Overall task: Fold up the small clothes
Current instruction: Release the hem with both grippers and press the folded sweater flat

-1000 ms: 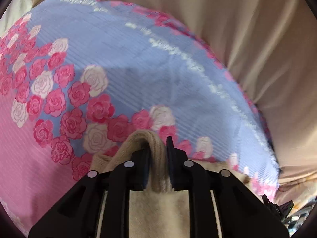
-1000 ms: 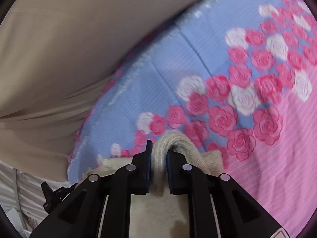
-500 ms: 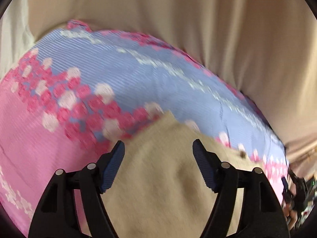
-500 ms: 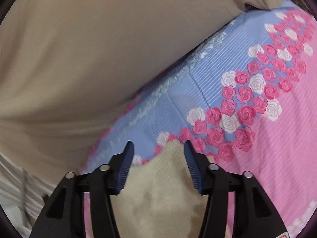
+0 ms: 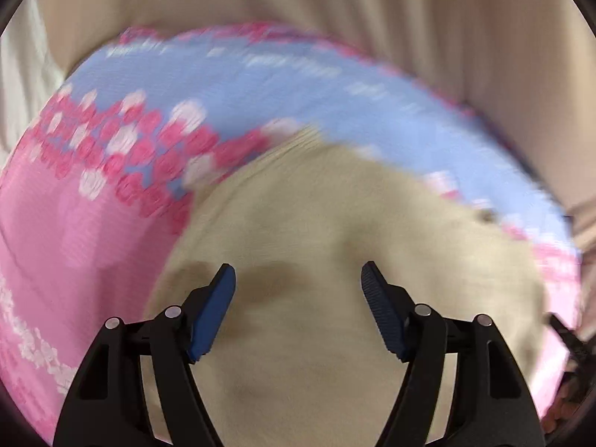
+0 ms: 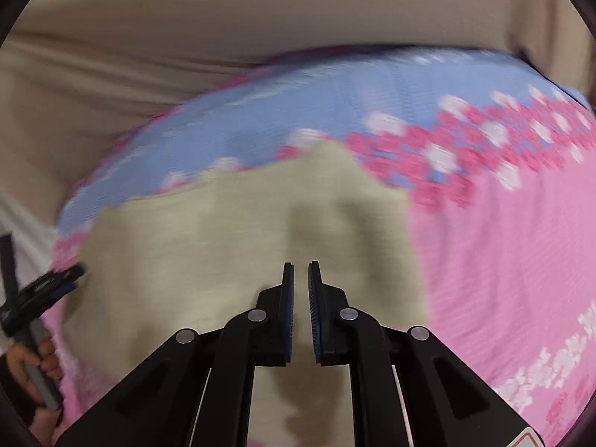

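Presently catalogued, one fold step just completed.

Item 1: left gripper (image 5: 298, 279). A second ago its jaws were pinched on a bunched edge of the beige knit garment (image 5: 316, 223); now they stand well apart with nothing between the pads. The cloth lies flat beneath and ahead of the fingertips, not touching them as far as the blurred frame lets one judge.

Item 2: right gripper (image 6: 301, 272). It too held a rolled edge of the same garment (image 6: 242, 231) a second ago, let go, and its jaws are now closing, nearly together, with only a thin slit left. No fabric is caught in that slit; the garment lies below and spreads ahead and to the left of the tips.

Item 3: the garment itself. It rests on the floral bedspread (image 5: 74, 242), pink below the tools, blue with a rose band beyond, its far edge reaching into the blue band. Both views are motion-smeared.

Item 4: person's hand (image 6: 33, 368), at the lower left of the right view, gripping the handle of the left tool.

Judgement: both releases together suggest the carried edge has been laid down. The grippers appear to be backing off, so the next need is probably a fresh grasp for a further fold or smoothing.
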Demonstrator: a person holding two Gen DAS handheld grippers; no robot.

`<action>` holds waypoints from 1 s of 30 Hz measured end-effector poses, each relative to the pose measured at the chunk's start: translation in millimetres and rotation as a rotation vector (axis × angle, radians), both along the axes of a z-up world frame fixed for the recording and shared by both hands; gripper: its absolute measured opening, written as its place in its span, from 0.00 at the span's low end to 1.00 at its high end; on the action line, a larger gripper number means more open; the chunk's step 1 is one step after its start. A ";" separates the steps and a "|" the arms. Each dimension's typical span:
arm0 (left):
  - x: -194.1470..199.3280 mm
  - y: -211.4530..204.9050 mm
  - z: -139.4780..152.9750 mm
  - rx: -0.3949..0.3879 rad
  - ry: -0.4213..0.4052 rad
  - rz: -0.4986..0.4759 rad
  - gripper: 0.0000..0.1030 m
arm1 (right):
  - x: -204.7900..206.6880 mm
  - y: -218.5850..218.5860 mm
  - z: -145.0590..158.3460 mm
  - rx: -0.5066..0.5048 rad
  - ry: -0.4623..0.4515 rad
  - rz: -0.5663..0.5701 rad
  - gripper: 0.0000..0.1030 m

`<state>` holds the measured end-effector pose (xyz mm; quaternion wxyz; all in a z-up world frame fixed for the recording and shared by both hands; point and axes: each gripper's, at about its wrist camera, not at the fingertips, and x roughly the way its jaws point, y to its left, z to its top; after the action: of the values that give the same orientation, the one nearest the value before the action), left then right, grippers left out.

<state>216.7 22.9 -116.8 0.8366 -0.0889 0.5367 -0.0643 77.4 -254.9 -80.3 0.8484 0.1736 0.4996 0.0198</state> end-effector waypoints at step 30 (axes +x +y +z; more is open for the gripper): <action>35.6 -31.5 -38.9 0.090 0.107 -0.049 0.73 | 86.4 7.3 -27.8 -0.135 0.078 0.028 0.04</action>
<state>252.2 -8.6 -155.7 0.8079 -0.0414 0.5852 -0.0559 163.8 -247.5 -108.1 0.8376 0.1097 0.5351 -0.0086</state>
